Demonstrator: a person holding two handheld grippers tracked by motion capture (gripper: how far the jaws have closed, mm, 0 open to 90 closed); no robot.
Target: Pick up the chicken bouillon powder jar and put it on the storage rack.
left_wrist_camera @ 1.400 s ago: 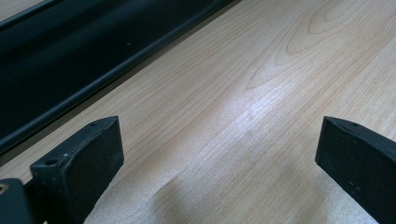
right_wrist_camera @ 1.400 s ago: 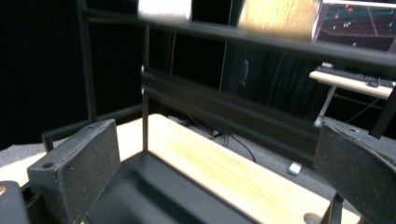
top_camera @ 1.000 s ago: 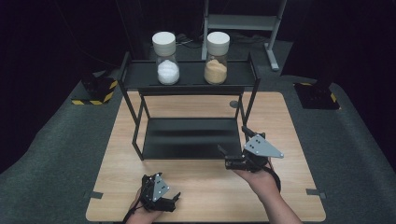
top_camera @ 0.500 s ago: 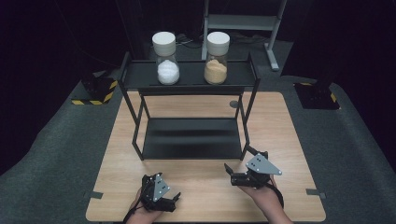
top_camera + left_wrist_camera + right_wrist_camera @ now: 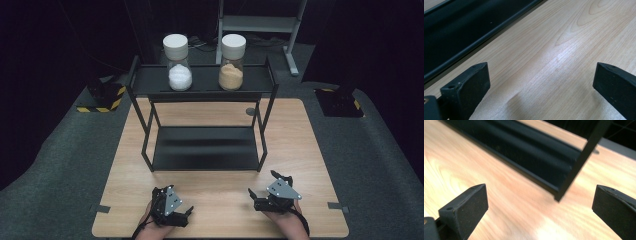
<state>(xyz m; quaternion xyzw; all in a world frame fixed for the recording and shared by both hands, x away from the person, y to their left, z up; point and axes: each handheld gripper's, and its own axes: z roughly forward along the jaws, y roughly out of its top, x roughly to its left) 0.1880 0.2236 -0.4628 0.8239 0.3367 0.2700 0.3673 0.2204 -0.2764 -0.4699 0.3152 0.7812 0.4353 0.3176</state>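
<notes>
A black two-level rack (image 5: 202, 80) stands at the middle of the wooden table (image 5: 300, 135). On its top shelf are two white-capped jars: one with white powder (image 5: 179, 75) at the left and one with tan powder (image 5: 231, 75) at the right. My left gripper (image 5: 175, 212) rests near the table's front edge, left of centre, open and empty (image 5: 541, 75). My right gripper (image 5: 265, 189) is at the front right, also open and empty (image 5: 540, 195). It faces the rack's front right leg (image 5: 574, 172).
The rack's lower shelf (image 5: 205, 147) is bare and dark. Its front rail (image 5: 481, 40) runs across the upper left of the left gripper view. Bare wood lies between the two grippers. Yellow-black striped blocks (image 5: 102, 97) sit on the grey floor beside the table.
My right gripper has drawn back from beside the rack's front right leg toward the table's front edge. The left gripper has barely moved.
</notes>
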